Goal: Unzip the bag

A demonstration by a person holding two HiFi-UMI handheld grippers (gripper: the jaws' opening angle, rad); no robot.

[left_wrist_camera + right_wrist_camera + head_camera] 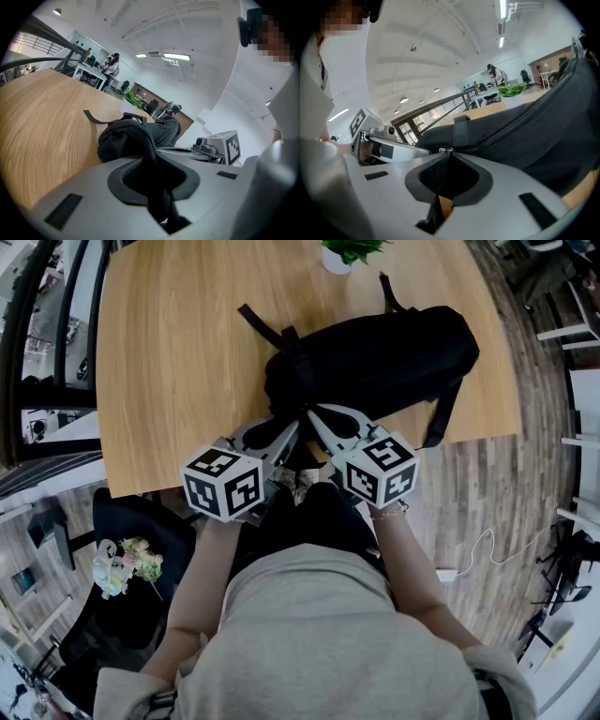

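Note:
A black bag (375,362) lies on its side on the wooden table (178,362), with straps trailing off at the back and right. Both grippers meet at its near left end. My left gripper (292,430) is shut on a fold of the bag's black fabric (149,154), which runs down between its jaws. My right gripper (312,415) is shut on the zipper pull (449,150), a small metal ring with a dark tab pinched at the jaw tips. The zipper (511,123) runs away along the bag, its teeth closed.
A potted green plant (347,251) stands at the table's far edge behind the bag. The near table edge lies just under the grippers. A dark chair (141,521) and a bunch of flowers (127,563) sit lower left, beside the person's body.

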